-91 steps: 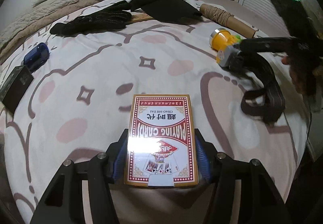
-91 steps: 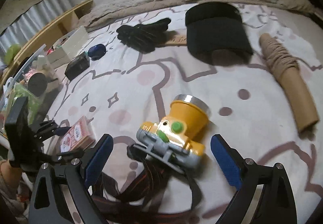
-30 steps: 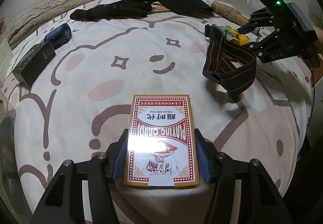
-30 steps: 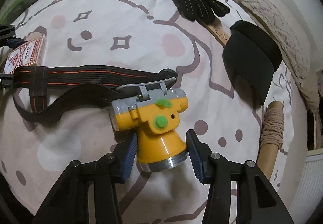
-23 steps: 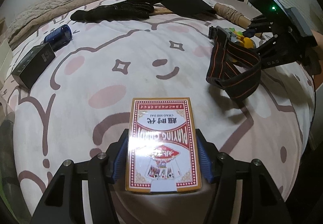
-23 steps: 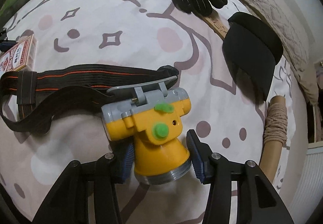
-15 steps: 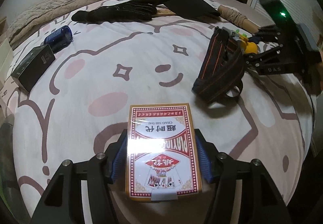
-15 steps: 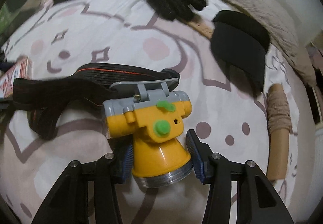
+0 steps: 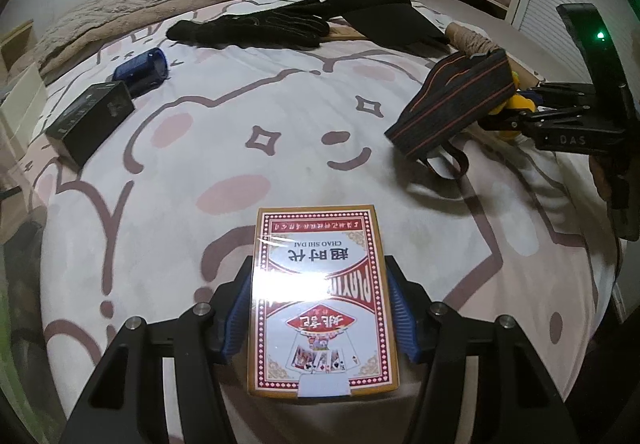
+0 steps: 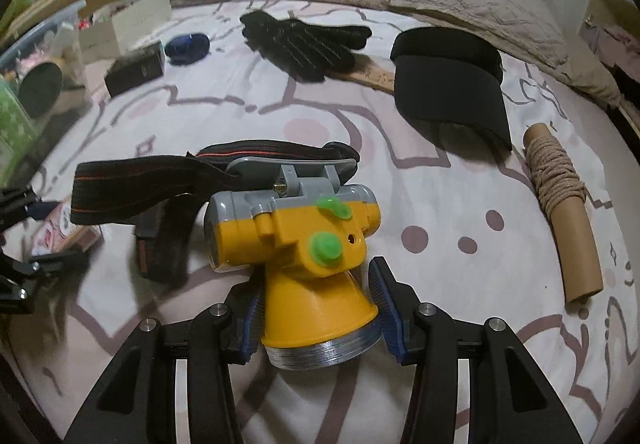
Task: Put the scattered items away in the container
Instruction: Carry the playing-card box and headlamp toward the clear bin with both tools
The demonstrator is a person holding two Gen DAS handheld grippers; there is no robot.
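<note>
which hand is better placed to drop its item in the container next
Left, probably: the clear plastic bin sits at the bed's left edge, nearer the left tool holding the red card box than the right tool.

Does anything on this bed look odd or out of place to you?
Nothing looks damaged or spilled. One oddity: the headlamp in the right gripper trails its black strap loose to one side, where it could snag. The left gripper holds the card box squarely.

Open stretch of bed (image 9: 280, 112) mid-cover, between the black box (image 9: 90, 120) and blue cylinder (image 9: 140, 69) on the left and the hanging strap (image 9: 452, 104) on the right. Far edge blocked by gloves (image 9: 256, 29), black band (image 10: 448, 72) and twine roll (image 10: 560, 204). Left bedside crowded with bins (image 10: 48, 44).
</note>
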